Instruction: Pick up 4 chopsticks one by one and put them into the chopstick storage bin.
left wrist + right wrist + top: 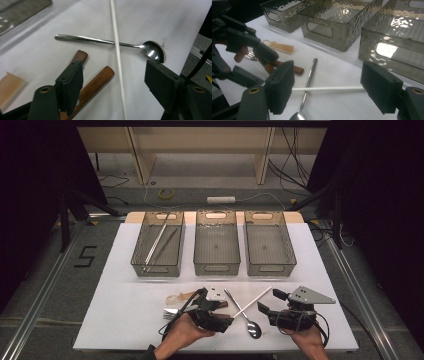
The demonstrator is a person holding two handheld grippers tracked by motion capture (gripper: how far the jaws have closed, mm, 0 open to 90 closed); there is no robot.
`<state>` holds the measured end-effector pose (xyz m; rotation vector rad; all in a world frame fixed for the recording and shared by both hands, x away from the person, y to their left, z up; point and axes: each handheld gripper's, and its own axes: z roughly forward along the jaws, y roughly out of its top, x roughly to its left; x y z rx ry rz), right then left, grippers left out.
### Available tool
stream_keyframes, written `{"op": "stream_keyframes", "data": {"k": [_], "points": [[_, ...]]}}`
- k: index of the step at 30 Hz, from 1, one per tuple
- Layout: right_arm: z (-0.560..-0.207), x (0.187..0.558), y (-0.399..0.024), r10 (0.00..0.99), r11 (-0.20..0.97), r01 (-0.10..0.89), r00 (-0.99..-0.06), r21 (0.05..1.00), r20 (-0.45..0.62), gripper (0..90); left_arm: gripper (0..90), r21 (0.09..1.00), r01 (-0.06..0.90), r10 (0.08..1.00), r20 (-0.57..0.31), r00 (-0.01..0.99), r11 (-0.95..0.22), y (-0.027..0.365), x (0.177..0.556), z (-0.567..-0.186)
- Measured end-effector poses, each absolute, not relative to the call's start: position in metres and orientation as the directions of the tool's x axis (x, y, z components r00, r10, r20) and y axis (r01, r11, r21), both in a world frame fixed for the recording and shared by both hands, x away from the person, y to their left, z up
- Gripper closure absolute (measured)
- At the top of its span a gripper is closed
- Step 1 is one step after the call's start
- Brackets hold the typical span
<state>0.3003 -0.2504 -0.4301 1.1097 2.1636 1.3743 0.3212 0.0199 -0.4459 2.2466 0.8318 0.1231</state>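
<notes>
A white table (125,320) stands on a grey floor; a number five is taped on the floor (86,256) to the left, and cables and a white power strip (221,199) lie beyond the far edge, before pale wooden panels. Along the back of the table three clear smoky bins stand in a row, just beside one another; the left bin (141,251) holds long thin metal pieces, perhaps chopsticks, though the picture is too coarse to be sure; the middle bin (199,251) and the right bin (290,251) look bare inside.

Near the front edge lies a metal spoon (100,40), bowl toward the person; a thin white stick (117,50) lies across its handle, touching it. Two brown wooden handles (97,82) lie side by side to the left, with a fork (169,313) and a small tan packet (280,47) nearby.

The left tool (113,80) has its jaws apart, with the white stick running between them and one jaw over the wooden handles; the pads press on nothing. The right tool (327,90) has its jaws apart too, wide, framing the stick and the spoon handle without touching them.
</notes>
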Motion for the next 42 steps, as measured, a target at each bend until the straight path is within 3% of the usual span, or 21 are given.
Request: {"op": "stream_keyframes", "data": {"k": [18,42], "points": [[-0.43,0.3,-0.25,0.765,0.22,0.429,-0.633,0.876,0.117,28.3,55.5,0.626,0.485,0.539,-0.12,0.834,-0.611,-0.007,0.325,-0.46],[-0.43,0.3,-0.252,0.767,0.217,0.429,-0.63,0.877,0.118,28.2,70.8,0.601,0.482,0.526,-0.117,0.842,-0.638,-0.026,0.342,-0.474]]}}
